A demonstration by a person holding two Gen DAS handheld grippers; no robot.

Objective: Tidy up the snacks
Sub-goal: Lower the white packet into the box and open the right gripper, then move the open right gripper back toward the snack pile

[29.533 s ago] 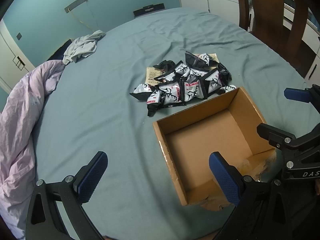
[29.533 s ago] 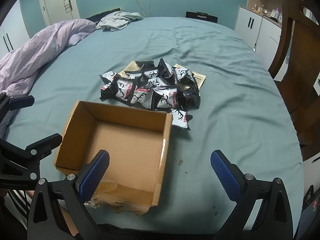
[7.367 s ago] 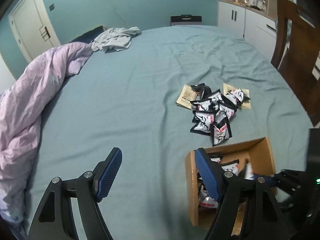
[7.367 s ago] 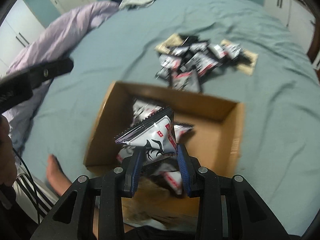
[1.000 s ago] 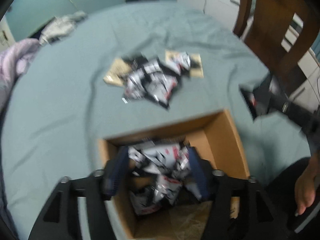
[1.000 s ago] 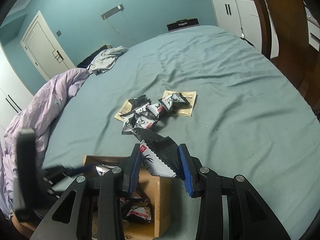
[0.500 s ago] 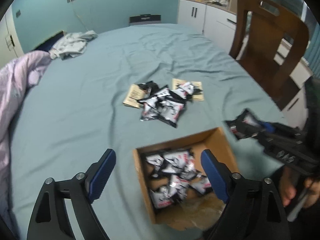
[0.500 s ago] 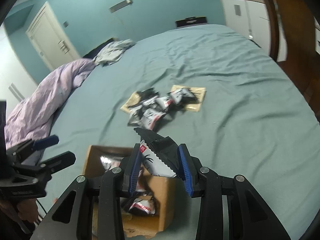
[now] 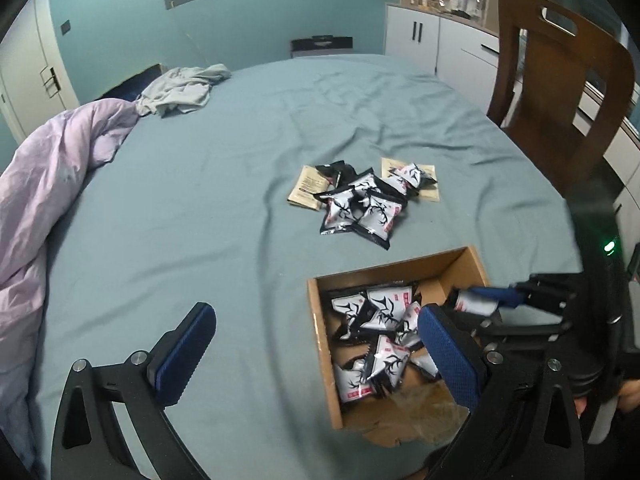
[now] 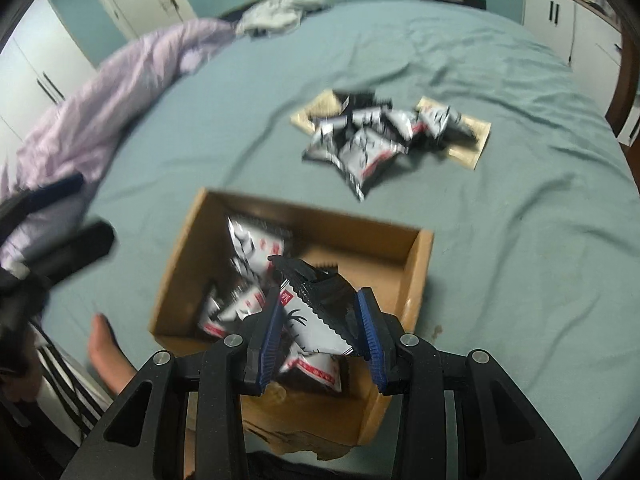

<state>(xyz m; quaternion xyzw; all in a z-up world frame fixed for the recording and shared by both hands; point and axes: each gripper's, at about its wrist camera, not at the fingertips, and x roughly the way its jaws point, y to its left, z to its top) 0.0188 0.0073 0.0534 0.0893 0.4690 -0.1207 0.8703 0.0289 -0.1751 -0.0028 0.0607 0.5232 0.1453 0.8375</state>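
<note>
My right claw point(image 10: 318, 326) clamped on one snack packet point(image 10: 320, 312) above the cardboard box point(image 10: 420, 264) on the bed; my left claw point(image 9: 316, 354) empty, jaws opening wide; loose packets point(image 9: 362, 206) lie beyond.

The snack packets point(image 9: 362, 210) are glossy foil-like film, black and silvery white, with sheen on their creases. The box point(image 10: 420, 256) is matt brown cardboard, torn and crumpled at its near edge. A matt, softly wrinkled teal cloth sheet point(image 9: 200, 200) covers the bed, beside a lilac quilt point(image 9: 44, 168) of thin crinkled fabric. The left gripper point(image 9: 316, 350) is matt black plastic with metal screws and rough, dimpled blue pads point(image 9: 450, 356). The chair point(image 9: 560, 92) is smooth, varnished brown wood.
</note>
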